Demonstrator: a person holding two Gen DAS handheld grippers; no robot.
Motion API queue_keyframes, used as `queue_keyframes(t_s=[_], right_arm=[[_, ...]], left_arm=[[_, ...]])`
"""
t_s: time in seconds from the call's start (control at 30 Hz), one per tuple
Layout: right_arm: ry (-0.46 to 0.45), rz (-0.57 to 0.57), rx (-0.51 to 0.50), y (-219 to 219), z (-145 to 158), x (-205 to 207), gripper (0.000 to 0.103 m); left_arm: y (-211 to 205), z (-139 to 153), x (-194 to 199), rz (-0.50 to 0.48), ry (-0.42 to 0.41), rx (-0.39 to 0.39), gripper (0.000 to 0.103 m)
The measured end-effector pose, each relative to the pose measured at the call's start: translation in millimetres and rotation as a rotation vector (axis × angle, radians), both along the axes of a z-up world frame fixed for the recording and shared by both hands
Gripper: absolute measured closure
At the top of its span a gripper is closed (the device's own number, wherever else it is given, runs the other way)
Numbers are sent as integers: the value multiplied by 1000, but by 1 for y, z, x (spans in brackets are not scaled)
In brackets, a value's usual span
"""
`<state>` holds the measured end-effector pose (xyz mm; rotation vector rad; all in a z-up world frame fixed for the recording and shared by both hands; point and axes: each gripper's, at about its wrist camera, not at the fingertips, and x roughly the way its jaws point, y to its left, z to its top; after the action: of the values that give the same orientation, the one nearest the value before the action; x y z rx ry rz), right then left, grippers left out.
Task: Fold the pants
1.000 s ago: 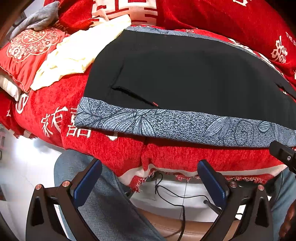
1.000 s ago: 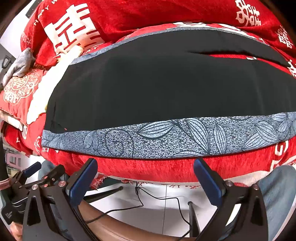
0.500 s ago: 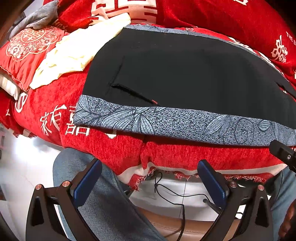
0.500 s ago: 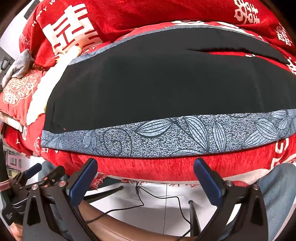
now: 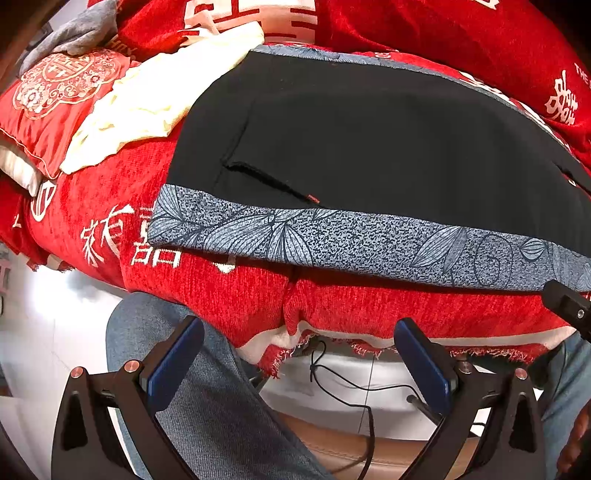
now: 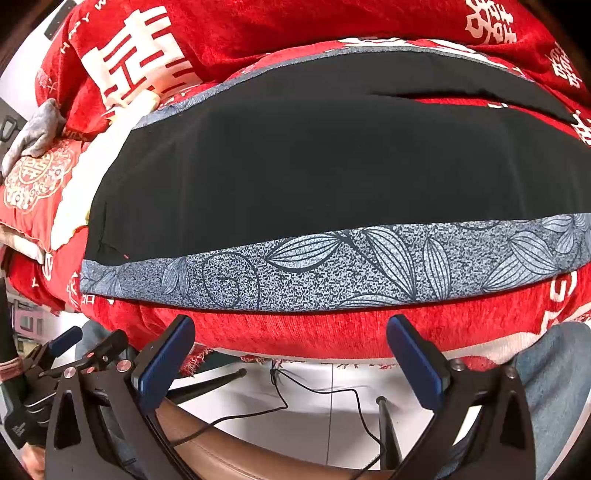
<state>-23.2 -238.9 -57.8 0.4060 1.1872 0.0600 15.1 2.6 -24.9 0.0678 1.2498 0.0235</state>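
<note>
black pants (image 5: 369,147) lay flat on red cover (image 5: 221,291). left gripper (image 5: 299,354) and right gripper (image 6: 290,352) hung apart, empty, at 6 o'clock. better pinch patterned side band (image 6: 332,269), lift evenly.

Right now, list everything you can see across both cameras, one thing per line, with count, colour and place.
pants: one, black with blue-grey leaf-print side bands, spread flat on the bed
bed cover: one, red with white characters, under the pants
cream cloth: one, pale yellow, beside the pants' end
pillow: one, red with white pattern, far corner
grey cloth: one, grey, beyond the pillow
cable: one, black, on the white floor
person's legs: blue jeans, below the bed edge
left claw: open, empty
right claw: open, empty
</note>
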Motion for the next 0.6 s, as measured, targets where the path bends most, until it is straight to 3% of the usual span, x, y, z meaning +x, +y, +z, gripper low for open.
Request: queue_keyframes(t_s=[0.6], right_arm=[[9, -16, 7, -4, -5, 1, 0]], left_arm=[[9, -6, 7, 15, 10, -12, 0]])
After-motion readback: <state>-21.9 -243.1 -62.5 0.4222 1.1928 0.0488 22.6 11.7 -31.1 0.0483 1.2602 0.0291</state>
